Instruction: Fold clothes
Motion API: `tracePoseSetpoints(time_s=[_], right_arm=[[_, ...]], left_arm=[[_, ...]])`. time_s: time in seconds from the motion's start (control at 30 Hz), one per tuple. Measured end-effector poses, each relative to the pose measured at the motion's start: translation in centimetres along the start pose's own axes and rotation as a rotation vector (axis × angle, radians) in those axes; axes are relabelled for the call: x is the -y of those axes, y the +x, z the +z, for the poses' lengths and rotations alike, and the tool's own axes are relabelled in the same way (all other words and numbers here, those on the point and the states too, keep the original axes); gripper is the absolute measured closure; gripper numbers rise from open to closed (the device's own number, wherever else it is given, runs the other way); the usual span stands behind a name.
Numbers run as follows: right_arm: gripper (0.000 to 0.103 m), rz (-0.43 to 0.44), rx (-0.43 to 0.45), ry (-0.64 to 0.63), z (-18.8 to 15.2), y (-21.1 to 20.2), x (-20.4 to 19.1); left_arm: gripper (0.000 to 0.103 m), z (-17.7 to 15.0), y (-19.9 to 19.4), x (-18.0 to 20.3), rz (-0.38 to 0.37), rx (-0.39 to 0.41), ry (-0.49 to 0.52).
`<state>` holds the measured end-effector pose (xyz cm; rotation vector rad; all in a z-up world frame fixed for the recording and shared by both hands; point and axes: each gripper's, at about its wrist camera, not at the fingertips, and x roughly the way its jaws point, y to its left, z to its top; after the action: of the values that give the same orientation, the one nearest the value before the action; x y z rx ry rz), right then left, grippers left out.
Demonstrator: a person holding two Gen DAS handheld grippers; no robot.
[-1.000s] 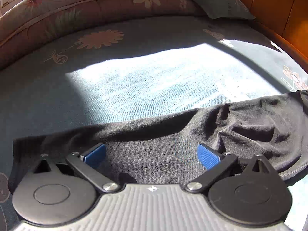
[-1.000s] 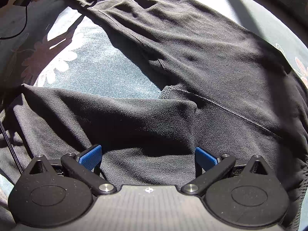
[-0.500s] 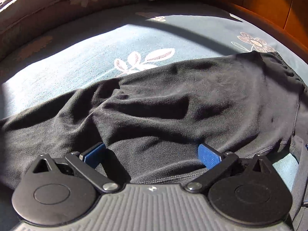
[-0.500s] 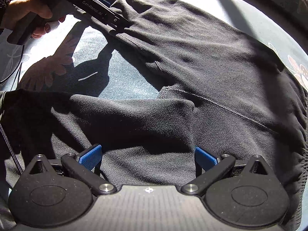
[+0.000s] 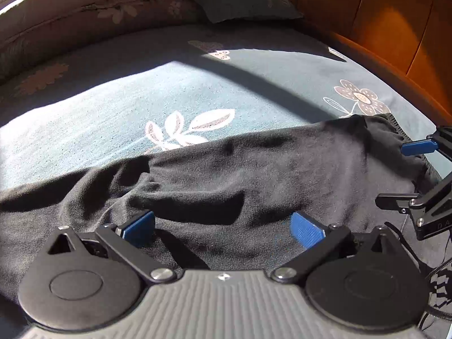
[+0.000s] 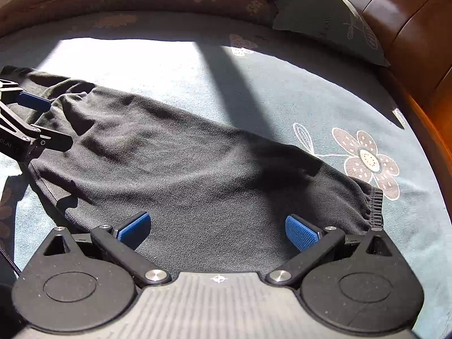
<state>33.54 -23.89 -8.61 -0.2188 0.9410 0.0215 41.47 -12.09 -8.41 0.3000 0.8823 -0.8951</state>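
Observation:
A black garment lies spread and wrinkled on a blue-grey floral bed cover. It also shows in the right wrist view, with a ribbed band at its right end. My left gripper is open and empty, low over the garment's near edge. My right gripper is open and empty, low over the garment near the ribbed end. Each gripper shows at the edge of the other's view: the right one in the left wrist view, the left one in the right wrist view.
A pillow lies at the back right. A folded floral quilt runs along the back. An orange-brown wooden headboard borders the bed on the right. A cable hangs at the right edge.
Both grippers have swung to a new part of the garment. The right wrist view turned from the trouser legs toward the ribbed end and headboard. Both stay open.

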Motion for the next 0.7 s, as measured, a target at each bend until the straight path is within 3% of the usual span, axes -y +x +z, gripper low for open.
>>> tracePoseSetpoints(time_s=[0.1, 0.17, 0.33, 0.4, 0.5, 0.63, 0.7], right_arm=[[0.0, -0.014, -0.033, 0.022, 1.6, 3.8, -0.1], [0.0, 0.023, -0.083, 0.047, 1.1, 4.8, 0.0], [0.0, 0.065, -0.125, 0.138, -2.5, 2.8, 0.8], [0.0, 0.074, -0.136, 0.129, -3.0, 2.0, 0.9], [0.0, 0.1, -0.139, 0.116, -1.7, 1.8, 1.9], [0.0, 0.088, -0.077, 0.12, -0.1, 2.2, 2.7], [0.0, 0.063, -0.053, 0.129, 0.3, 2.1, 3.2]], left_arm=[[0.001, -1.4, 0.9, 0.6, 0.026, -0.046, 0.001], [0.001, -3.0, 0.0, 1.0, 0.04, -0.055, 0.032], [0.001, -5.5, -2.3, 2.0, 0.049, -0.119, 0.111], [0.001, -4.9, -2.7, 2.1, 0.029, -0.141, 0.111], [0.001, -3.1, -3.1, 2.2, 0.0, -0.067, 0.088], [0.001, -1.2, -1.3, 3.1, -0.117, -0.048, 0.036], [0.001, -1.3, -0.4, 4.0, -0.181, -0.079, 0.019]])
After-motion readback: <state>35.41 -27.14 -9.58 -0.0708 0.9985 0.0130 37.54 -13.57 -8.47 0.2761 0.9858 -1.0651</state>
